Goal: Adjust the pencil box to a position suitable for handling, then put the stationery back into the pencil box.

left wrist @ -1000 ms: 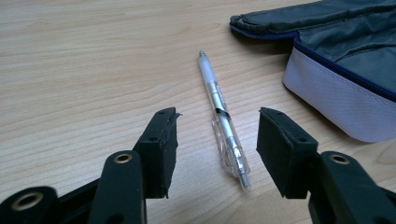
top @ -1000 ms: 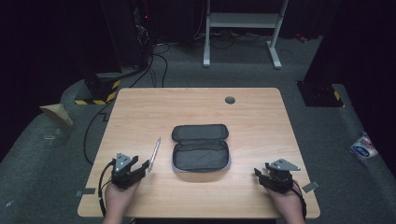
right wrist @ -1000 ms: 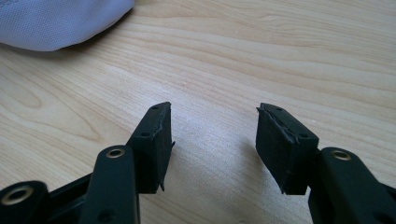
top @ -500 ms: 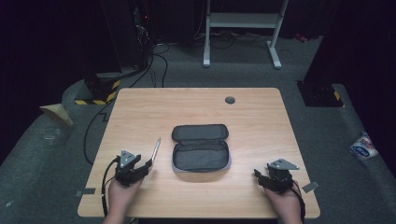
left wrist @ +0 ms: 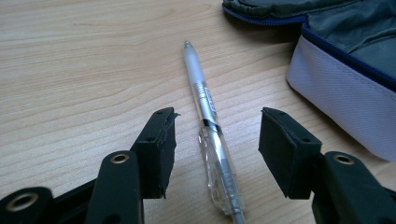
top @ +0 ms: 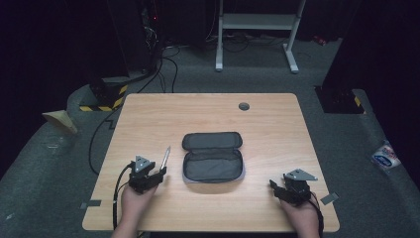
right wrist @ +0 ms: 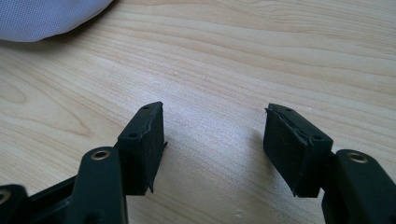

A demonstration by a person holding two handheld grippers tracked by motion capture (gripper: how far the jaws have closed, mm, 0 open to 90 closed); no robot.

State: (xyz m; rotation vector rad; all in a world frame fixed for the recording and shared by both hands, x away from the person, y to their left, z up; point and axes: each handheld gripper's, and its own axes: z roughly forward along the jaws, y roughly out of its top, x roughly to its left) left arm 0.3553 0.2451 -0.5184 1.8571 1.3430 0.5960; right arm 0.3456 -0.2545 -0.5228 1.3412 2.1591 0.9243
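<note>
A clear and white pen (left wrist: 207, 122) lies flat on the wooden table (top: 148, 119), left of an open grey pencil case (top: 213, 157). My left gripper (left wrist: 216, 140) is open, its jaws standing on either side of the pen's rear half without touching it. In the high view the pen (top: 166, 157) points away from the left gripper (top: 157, 173), toward the table's far side. The case's pale side wall (left wrist: 336, 95) sits to the right of the jaws. My right gripper (top: 275, 187) rests open on bare wood near the front right, nothing between its jaws (right wrist: 214, 135).
A round cable port (top: 243, 106) sits in the table near its far edge. Beyond the table stand a white frame (top: 257, 29), dark equipment and floor cables. A corner of the case (right wrist: 46, 18) lies ahead of the right gripper, to its left.
The left gripper has crept forward a little along the pen. The right gripper and the case have stayed put.
</note>
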